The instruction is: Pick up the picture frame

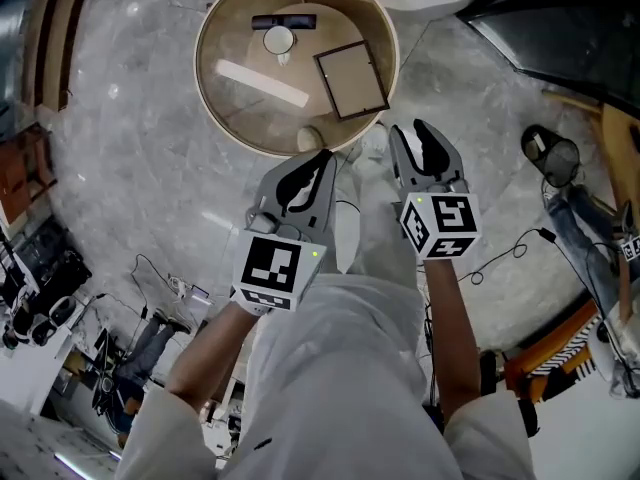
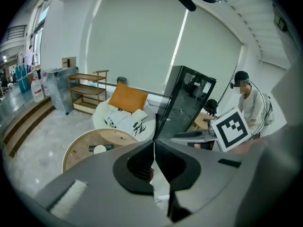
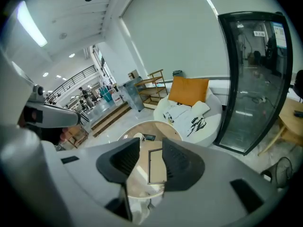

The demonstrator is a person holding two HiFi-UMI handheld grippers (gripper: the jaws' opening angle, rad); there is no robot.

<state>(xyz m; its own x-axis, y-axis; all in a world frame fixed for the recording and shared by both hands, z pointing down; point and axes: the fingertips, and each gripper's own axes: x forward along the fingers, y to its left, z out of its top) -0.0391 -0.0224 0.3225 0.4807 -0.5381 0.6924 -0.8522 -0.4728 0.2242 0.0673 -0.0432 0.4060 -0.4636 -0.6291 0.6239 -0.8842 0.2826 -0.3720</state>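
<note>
We stood over the round wooden worktop (image 1: 222,108), its glossy top throwing back a long glare, with both tools short of its near rim. The left hand-held gripper (image 1: 320,160) had its jaws pressed together on nothing. The right hand-held gripper (image 1: 410,133) had its jaws apart and empty, and the gap between them was sighted toward the picture frame (image 1: 352,79). That frame lay flat and askew on the worktop's right part, close to the rim and well apart from both tools. Farther back sat a small white round thing (image 1: 278,39) just beside a dark bar (image 1: 283,21). We judged the danger to be the flat lie on a slick surface: jaws might find no edge to bite and skid. They could then shove the frame off the rim, or pinch one thin rail so that it swung loose and dropped.
</note>
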